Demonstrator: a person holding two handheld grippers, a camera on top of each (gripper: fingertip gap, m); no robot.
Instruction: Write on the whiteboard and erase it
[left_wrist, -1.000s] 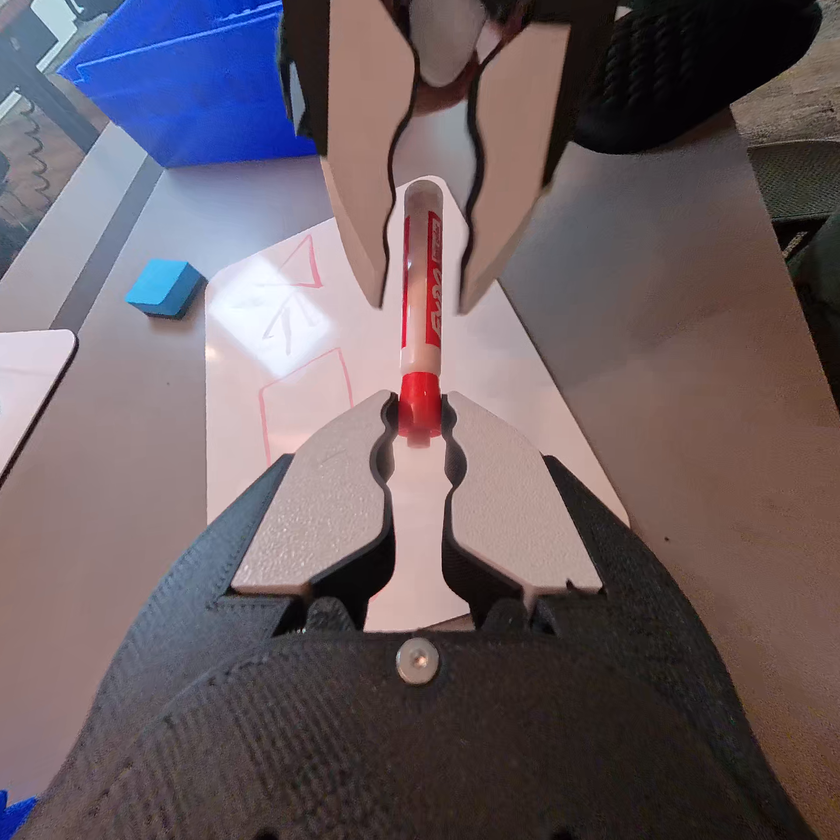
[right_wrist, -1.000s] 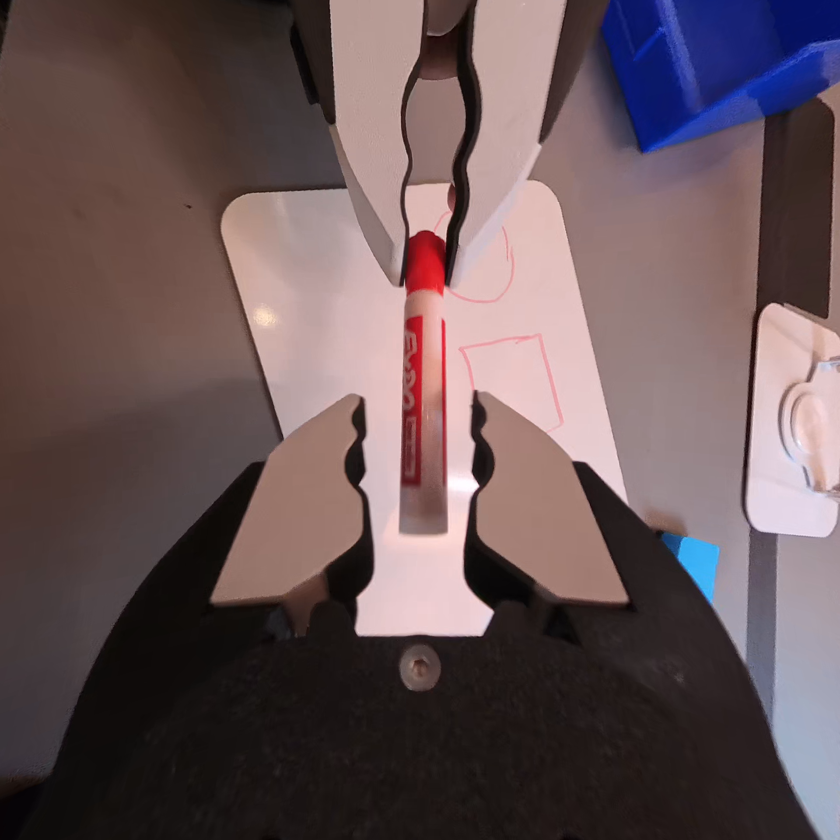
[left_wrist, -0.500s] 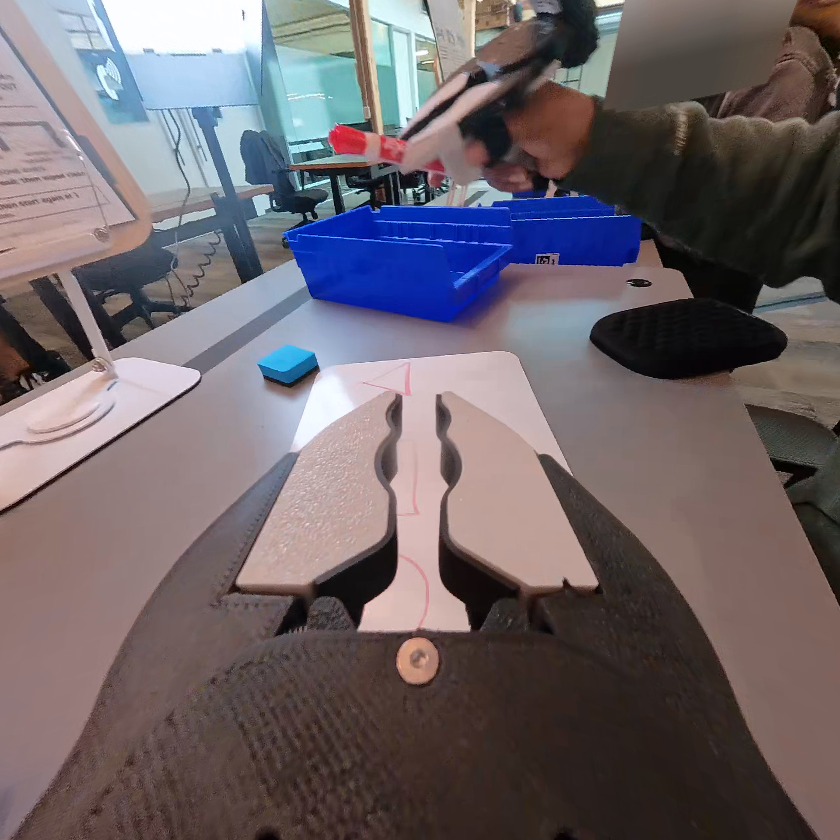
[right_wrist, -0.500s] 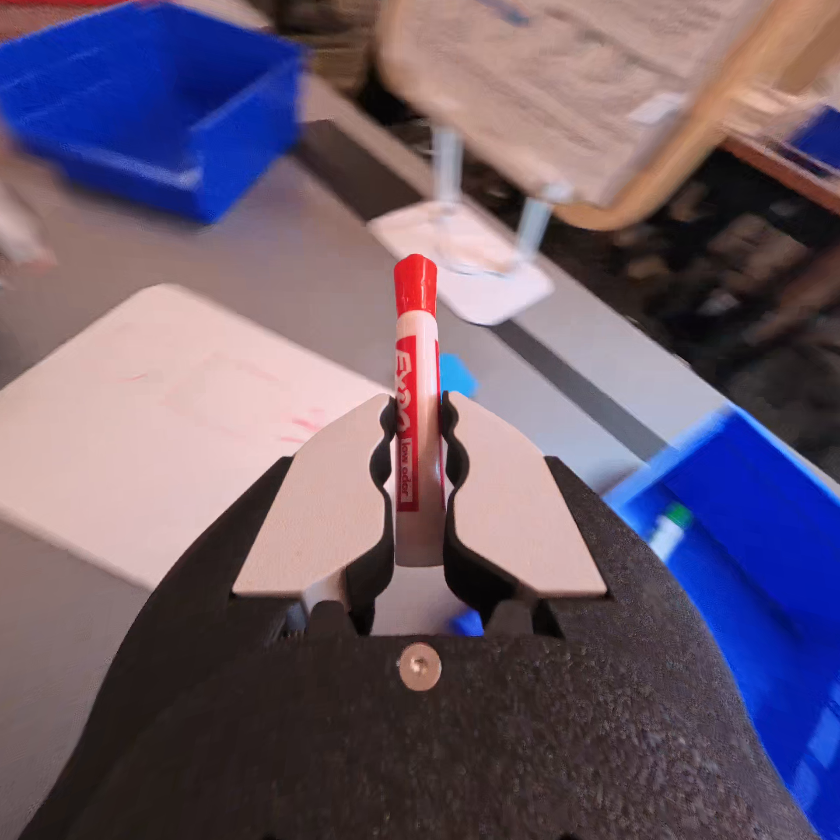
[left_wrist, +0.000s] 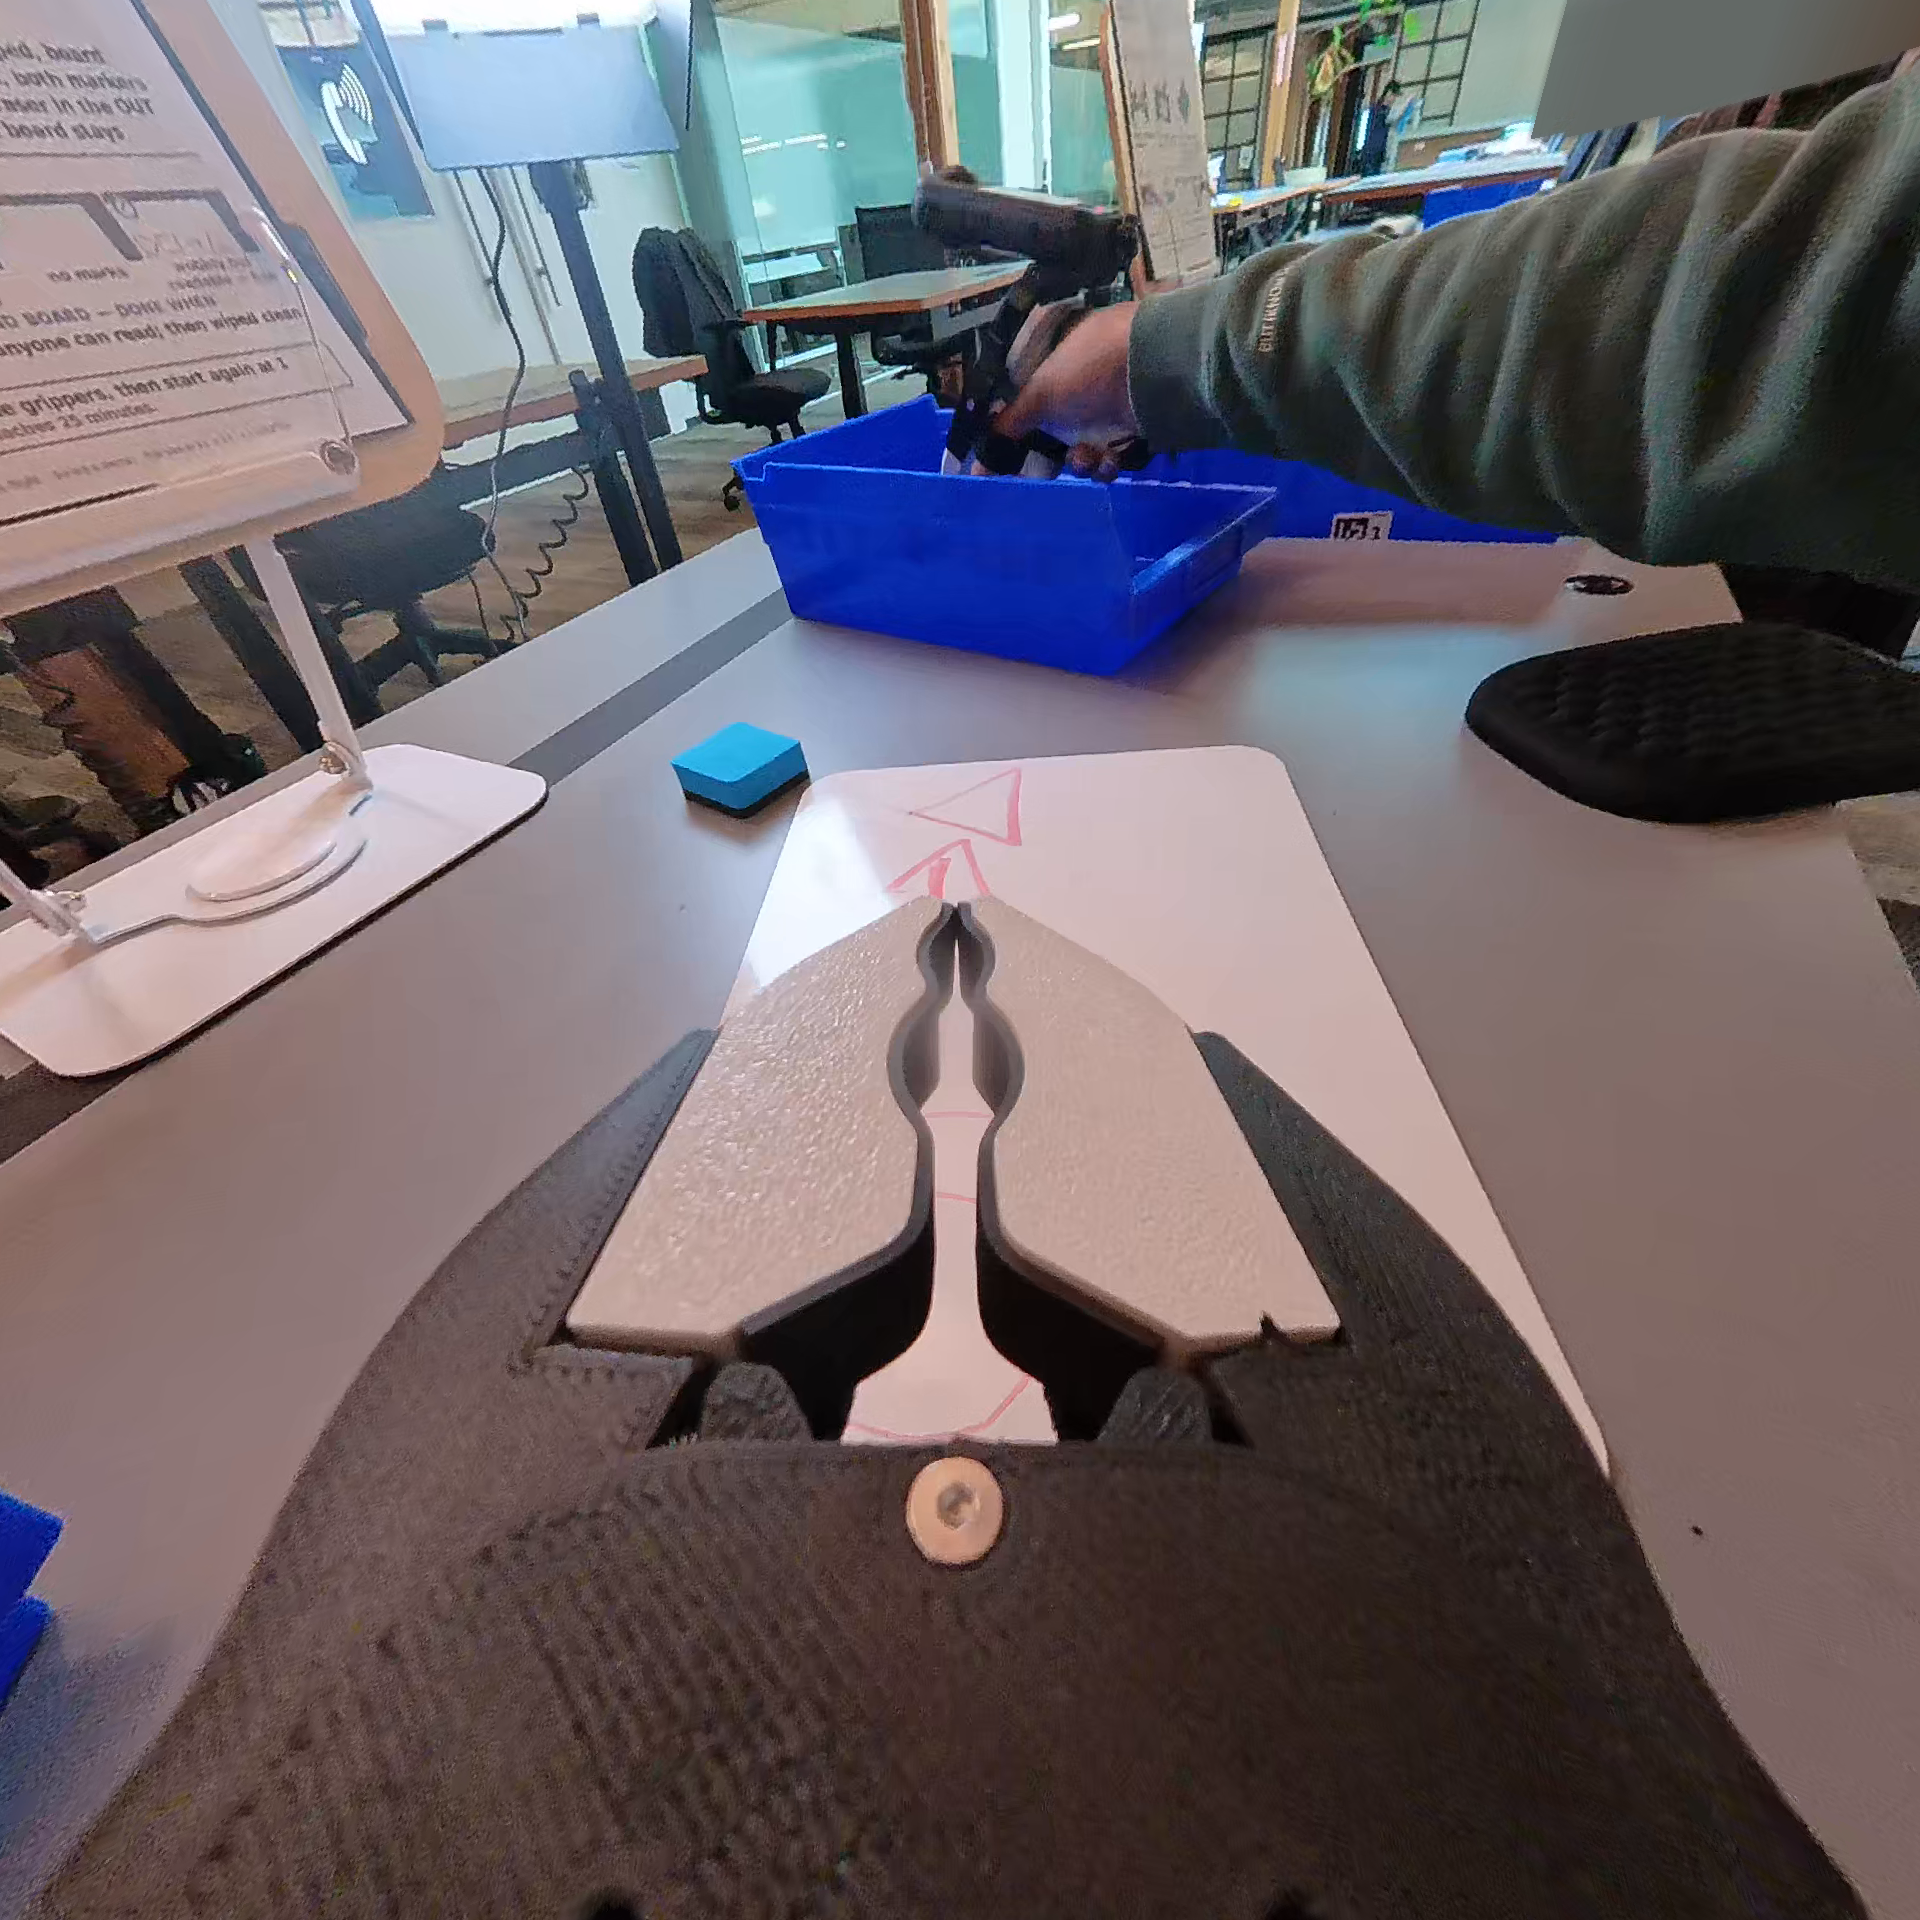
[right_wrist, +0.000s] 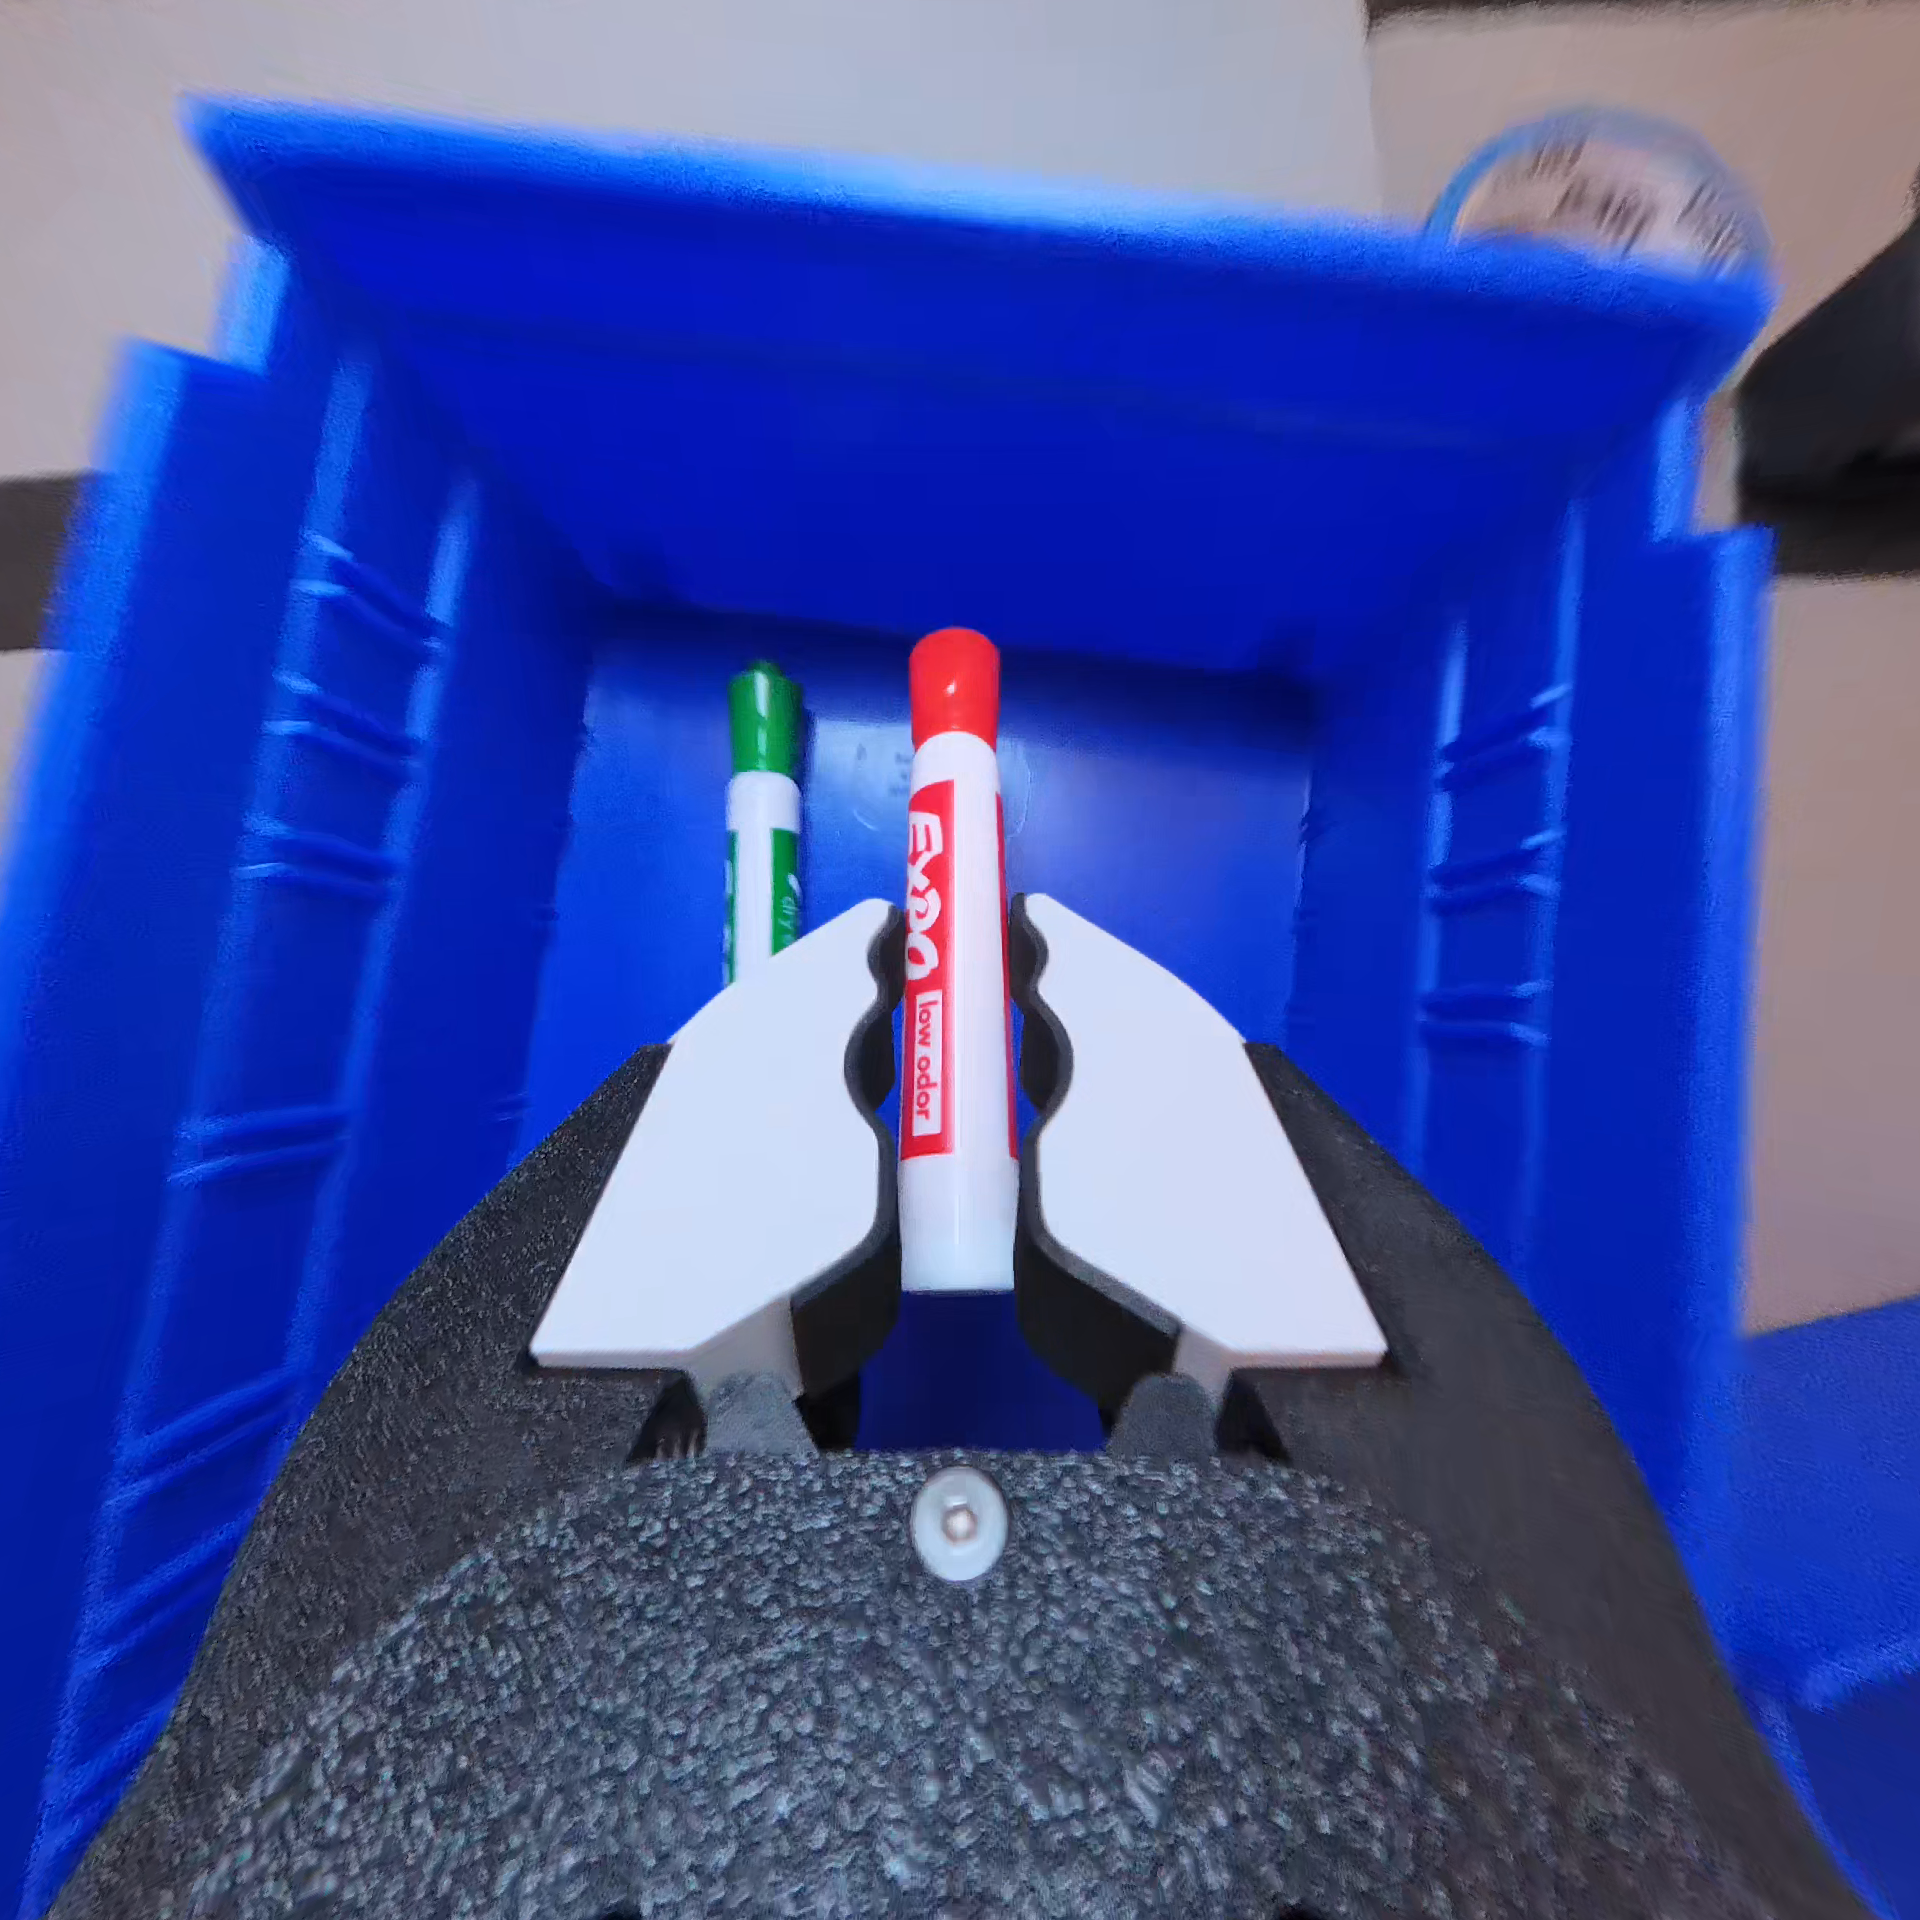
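Observation:
My left gripper (left_wrist: 954, 914) is shut with nothing between its fingertips and hovers over the near part of the whiteboard (left_wrist: 1174, 914), which lies flat on the grey table and bears red drawn shapes. A blue eraser (left_wrist: 740, 764) sits on the table just off the board's far left corner. My right gripper (right_wrist: 954, 914) is shut on the capped red marker (right_wrist: 954, 935), cap pointing away, inside the blue bin (right_wrist: 935, 416). A green marker (right_wrist: 764, 821) lies on the bin's floor to the left. In the left wrist view the right gripper (left_wrist: 1023, 416) reaches into the bin (left_wrist: 987, 561).
A sign on a white stand (left_wrist: 260, 852) is at the left of the table. A black pad (left_wrist: 1704, 717) lies at the right edge. A second blue bin (left_wrist: 1403, 509) sits behind the first. A person's sleeve (left_wrist: 1558, 312) spans the upper right. Spacing between my two grippers at the tips: around 55 cm.
My left gripper let go of the marker's cap end and its jaws came together on nothing. My right gripper closed on the marker body and carried it from over the board into the blue bin.

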